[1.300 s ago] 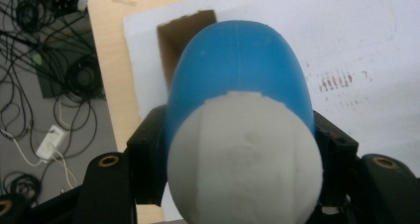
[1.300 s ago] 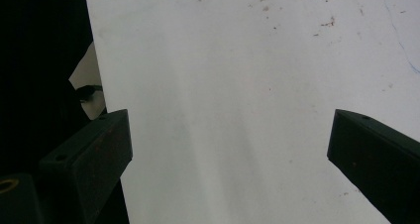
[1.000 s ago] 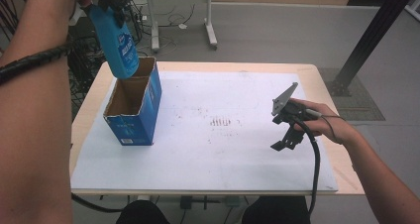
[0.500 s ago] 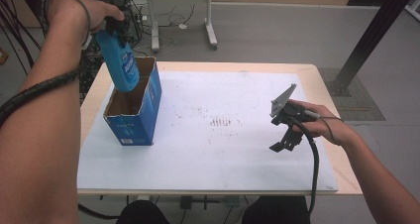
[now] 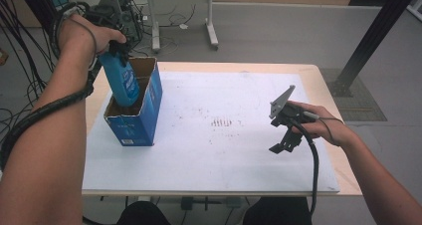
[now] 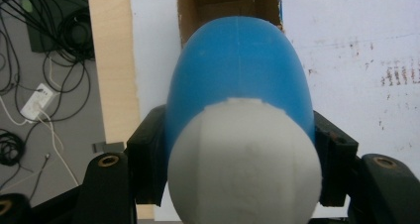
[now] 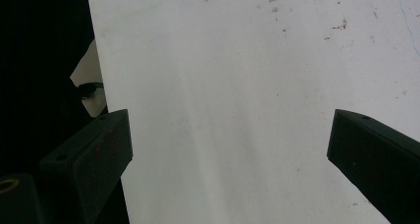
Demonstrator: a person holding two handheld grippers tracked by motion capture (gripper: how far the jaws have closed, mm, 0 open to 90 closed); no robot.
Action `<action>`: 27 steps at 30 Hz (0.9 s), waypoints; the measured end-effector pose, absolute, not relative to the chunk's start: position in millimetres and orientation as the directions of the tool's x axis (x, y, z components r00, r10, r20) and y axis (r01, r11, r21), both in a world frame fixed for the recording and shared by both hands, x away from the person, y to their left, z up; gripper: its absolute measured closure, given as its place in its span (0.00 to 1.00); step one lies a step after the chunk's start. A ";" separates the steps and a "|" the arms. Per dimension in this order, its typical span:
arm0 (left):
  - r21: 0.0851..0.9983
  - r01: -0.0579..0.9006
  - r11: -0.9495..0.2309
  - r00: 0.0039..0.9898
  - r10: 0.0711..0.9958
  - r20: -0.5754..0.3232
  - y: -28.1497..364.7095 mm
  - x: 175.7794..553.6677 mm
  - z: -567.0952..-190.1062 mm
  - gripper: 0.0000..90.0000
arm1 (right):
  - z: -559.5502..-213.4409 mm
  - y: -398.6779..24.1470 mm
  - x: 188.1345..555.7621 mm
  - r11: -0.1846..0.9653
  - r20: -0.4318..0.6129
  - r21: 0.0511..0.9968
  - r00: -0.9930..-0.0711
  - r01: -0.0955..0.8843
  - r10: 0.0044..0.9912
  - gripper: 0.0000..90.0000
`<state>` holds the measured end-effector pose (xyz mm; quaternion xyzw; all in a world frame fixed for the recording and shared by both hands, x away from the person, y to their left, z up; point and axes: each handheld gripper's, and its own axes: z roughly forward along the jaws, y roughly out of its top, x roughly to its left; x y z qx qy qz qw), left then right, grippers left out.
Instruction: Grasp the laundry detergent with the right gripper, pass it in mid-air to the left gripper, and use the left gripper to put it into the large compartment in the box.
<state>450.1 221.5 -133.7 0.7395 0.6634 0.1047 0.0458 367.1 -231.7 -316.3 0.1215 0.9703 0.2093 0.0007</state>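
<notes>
Blue bottle (image 5: pixel 123 80) — clamped upright in the left hand-held gripper (image 5: pixel 115 50), cap up — dips base-first into the cardboard box (image 5: pixel 134 116).

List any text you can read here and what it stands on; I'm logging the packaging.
No text can be read.
Blue bottle: a label patch with print, too blurred to read.
Blue box: a small white label low on its front, too small to read.
</notes>
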 end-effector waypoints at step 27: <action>0.176 0.978 -0.113 0.095 0.990 0.108 215.2 451.9 -222.7 0.42 | -321.7 -226.3 368.2 0.888 0.052 0.397 -0.972 0.231 0.230 0.03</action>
